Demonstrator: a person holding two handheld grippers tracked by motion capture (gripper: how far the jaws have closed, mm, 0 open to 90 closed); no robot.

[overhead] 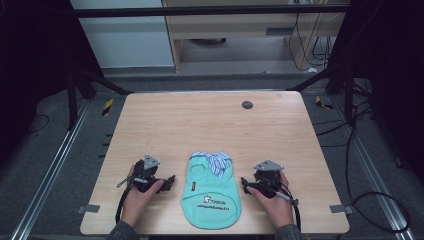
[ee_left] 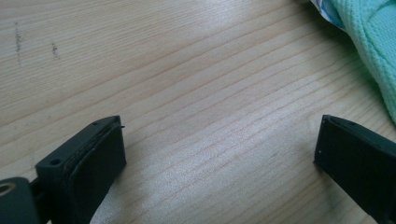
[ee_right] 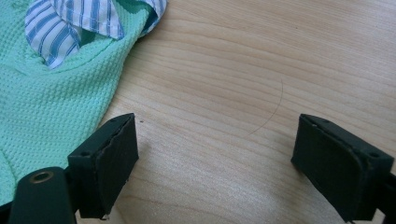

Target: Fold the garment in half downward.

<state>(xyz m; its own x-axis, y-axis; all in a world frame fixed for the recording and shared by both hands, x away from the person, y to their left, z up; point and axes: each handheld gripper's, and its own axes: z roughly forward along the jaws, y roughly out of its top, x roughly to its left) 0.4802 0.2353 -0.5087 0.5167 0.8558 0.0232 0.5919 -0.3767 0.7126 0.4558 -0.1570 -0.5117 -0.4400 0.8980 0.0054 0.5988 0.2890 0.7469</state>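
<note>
My left hand-held gripper (overhead: 169, 182) and right hand-held gripper (overhead: 245, 183) rest released on the surface (overhead: 210, 125), flanking the shirt (overhead: 212, 192), which lies flat between them. Pinching one layer could drag it askew. Its print is too small to read.

mint green shirt (overhead: 211, 192), blue-striped collar (overhead: 216, 161)

Small shirt (overhead: 211, 189) on table (overhead: 210, 120) near front edge, left gripper (overhead: 167, 183) left of it, right gripper (overhead: 246, 184) right.
</note>
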